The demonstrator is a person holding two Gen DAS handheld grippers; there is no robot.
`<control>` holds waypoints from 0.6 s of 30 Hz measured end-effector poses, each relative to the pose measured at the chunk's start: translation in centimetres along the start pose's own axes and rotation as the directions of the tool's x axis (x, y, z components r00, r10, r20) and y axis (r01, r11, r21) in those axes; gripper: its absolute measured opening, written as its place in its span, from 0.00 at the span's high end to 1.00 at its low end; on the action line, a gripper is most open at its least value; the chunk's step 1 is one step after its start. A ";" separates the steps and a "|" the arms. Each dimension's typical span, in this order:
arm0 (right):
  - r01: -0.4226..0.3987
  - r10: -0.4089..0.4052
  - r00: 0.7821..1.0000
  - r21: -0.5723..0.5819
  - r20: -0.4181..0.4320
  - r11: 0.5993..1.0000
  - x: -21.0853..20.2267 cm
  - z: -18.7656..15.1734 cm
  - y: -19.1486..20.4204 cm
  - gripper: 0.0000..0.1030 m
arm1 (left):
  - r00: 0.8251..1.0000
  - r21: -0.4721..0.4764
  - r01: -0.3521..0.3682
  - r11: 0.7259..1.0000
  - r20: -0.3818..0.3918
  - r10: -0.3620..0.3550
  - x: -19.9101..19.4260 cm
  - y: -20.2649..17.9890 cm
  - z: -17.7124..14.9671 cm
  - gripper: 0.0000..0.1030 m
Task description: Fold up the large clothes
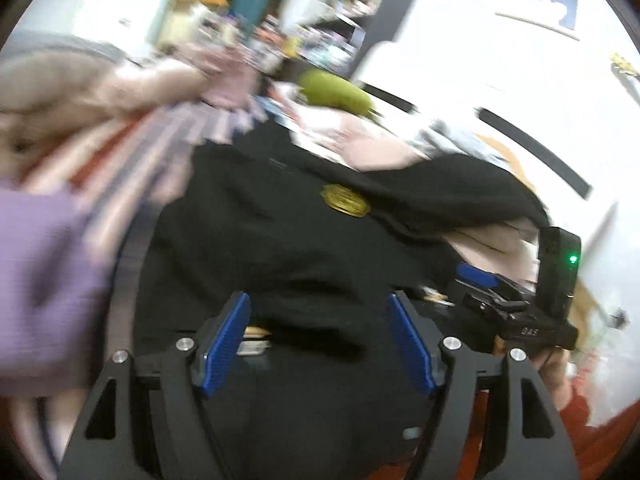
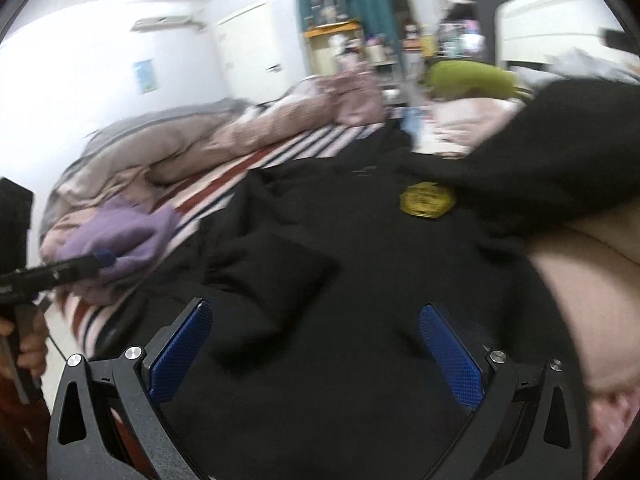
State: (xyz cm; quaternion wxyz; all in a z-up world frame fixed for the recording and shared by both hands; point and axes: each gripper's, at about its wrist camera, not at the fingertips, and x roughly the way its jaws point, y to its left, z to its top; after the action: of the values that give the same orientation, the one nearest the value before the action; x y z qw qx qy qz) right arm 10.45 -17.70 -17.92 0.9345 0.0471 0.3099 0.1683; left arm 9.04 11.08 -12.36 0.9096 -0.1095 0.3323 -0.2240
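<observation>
A large black garment [image 1: 280, 240] with a round gold emblem [image 1: 346, 201] lies spread on a striped bed. It also shows in the right wrist view [image 2: 360, 264], with the emblem [image 2: 426, 200]. My left gripper [image 1: 320, 308] is open, its blue pads either side of a fold at the garment's near edge. My right gripper [image 2: 316, 320] is open and empty just above the black cloth; it shows in the left wrist view [image 1: 476, 274] at the right. The left gripper shows at the left of the right wrist view [image 2: 102, 258]. One sleeve [image 2: 540, 160] is folded over at the right.
A purple garment [image 2: 120, 236] lies on the striped sheet [image 2: 240, 168] to the left. A beige quilt [image 2: 160, 148] is bunched at the back left. Pink bedding [image 2: 592, 300] sits at the right. A green plush [image 2: 468, 76] and cluttered shelves stand behind.
</observation>
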 end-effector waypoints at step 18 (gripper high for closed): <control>-0.097 -0.009 0.911 -0.234 -0.413 0.967 15.7 0.2 9.3 0.85 | 0.964 -0.151 -0.192 0.970 0.155 0.215 -9.3 9.7 -4.3 0.28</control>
State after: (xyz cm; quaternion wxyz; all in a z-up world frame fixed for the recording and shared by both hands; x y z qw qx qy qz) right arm 19.71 -3.53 -24.87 0.8429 -0.1000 0.4745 0.2333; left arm 3.20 23.78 -13.81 0.9434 -0.1545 0.2773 -0.0959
